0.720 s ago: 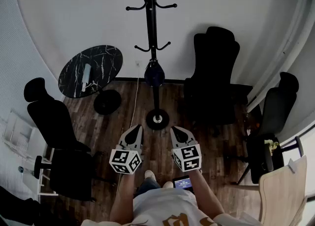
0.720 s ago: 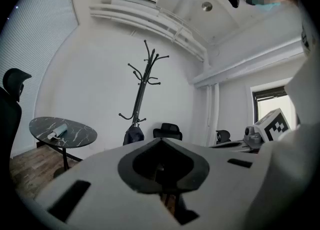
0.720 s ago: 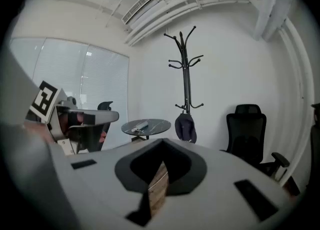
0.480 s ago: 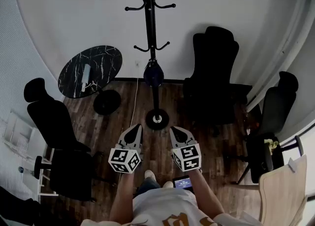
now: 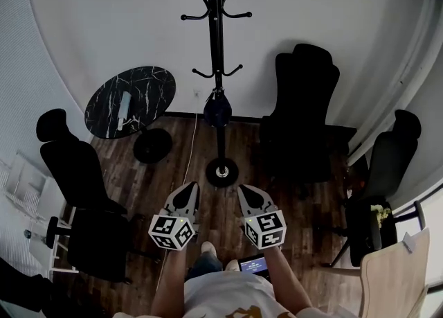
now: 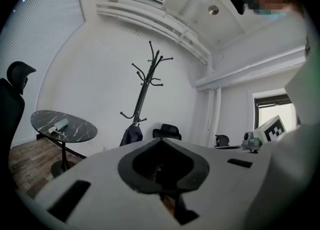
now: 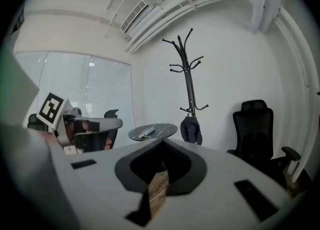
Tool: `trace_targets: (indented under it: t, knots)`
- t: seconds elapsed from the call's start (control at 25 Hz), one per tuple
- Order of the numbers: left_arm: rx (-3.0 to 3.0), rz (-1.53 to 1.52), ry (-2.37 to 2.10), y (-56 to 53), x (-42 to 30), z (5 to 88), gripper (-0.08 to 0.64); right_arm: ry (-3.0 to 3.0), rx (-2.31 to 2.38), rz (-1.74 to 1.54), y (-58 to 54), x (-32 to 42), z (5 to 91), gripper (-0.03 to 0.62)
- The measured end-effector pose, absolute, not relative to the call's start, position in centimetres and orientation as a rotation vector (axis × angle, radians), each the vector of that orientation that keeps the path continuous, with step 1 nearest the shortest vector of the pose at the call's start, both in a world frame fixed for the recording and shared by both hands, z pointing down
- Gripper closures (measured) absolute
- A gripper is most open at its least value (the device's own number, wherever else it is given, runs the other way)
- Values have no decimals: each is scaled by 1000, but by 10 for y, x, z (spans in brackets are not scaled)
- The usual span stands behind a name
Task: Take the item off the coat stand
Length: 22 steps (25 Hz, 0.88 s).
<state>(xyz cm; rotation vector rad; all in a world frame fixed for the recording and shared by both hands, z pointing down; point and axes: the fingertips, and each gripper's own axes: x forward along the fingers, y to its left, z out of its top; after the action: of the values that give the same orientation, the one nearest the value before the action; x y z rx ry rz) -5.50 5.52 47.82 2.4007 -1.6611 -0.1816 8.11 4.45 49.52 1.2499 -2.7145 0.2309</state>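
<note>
A black coat stand [image 5: 219, 67] rises against the white wall, its round base [image 5: 221, 171] on the wood floor. A dark bag [image 5: 217, 110] hangs low on its pole, under the lowest hooks. My left gripper [image 5: 193, 186] and right gripper [image 5: 242, 188] are held side by side in front of the person, well short of the stand. Both are shut with nothing in them. The left gripper view shows the stand [image 6: 145, 86] and the bag [image 6: 131, 135] far off past the closed jaws. The right gripper view shows the stand [image 7: 187, 73] and the bag [image 7: 191, 130] the same way.
A round black marble table [image 5: 130, 102] with a small light item stands left of the stand. A black office chair [image 5: 304, 116] is to its right, and other black chairs [image 5: 76, 168] [image 5: 387, 161] are at both sides. A wooden chair back [image 5: 398, 275] is at bottom right.
The whole head view has shifted slightly, so the stand and both grippers sit a little lower in the picture. Both grippers stay shut, side by side and empty.
</note>
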Motion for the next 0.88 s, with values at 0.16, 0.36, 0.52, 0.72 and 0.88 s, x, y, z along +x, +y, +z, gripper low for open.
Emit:
trace_targets:
  t: [0.16, 0.36, 0.52, 0.72, 0.88]
  knots:
    - [2371, -202, -1660, 52, -60, 481, 540, -2718, 1224, 261, 40, 76, 501, 581]
    - [2341, -226, -1668, 37, -71, 485, 540, -2725, 1200, 281, 21, 67, 506, 581]
    - [2363, -169, -1686, 9, -74, 490, 540, -2719, 1199, 220, -1, 61, 507, 581]
    - [2381, -160, -1666, -46, -73, 494, 540, -2683, 1200, 215, -53, 62, 510, 581]
    - [2401, -144, -1643, -94, -76, 497, 540, -2664, 1228, 212, -98, 60, 507, 581]
